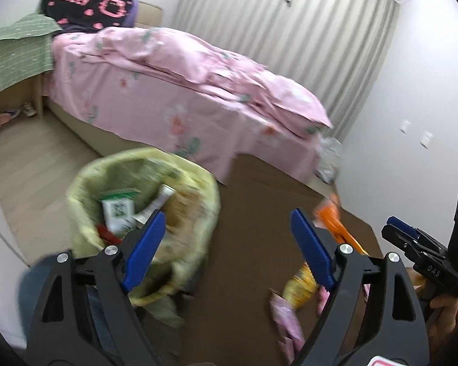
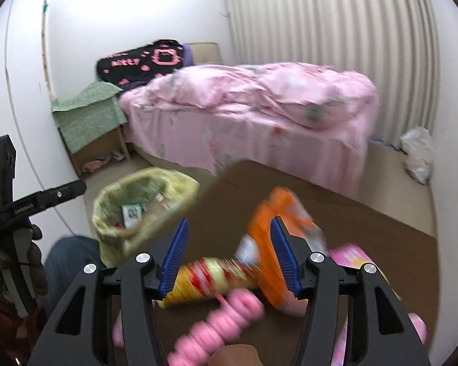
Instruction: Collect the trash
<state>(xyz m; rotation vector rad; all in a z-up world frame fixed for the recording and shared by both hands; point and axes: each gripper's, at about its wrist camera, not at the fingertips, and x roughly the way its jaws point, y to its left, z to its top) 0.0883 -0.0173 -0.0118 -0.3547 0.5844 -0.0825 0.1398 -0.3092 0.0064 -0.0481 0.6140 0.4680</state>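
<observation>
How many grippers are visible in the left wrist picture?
2. The left gripper fills the foreground, fingers apart above the brown table. The right gripper is at the right edge.

bin [image 1: 143,213] left of table [image 1: 259,207]; wrappers [image 2: 223,271] on table; bed [image 1: 183,91] behind

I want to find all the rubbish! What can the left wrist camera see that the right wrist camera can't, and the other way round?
Only the left wrist view shows the white tube inside the bin and two white wall switches.

Only the right wrist view shows the crumpled white plastic bag on the floor by the curtain and the pink ridged wrapper close to the camera.

Both show the yellow-lined trash bin, the orange snack packet, the yellow-and-red snack packet, the brown table and the pink bed.
</observation>
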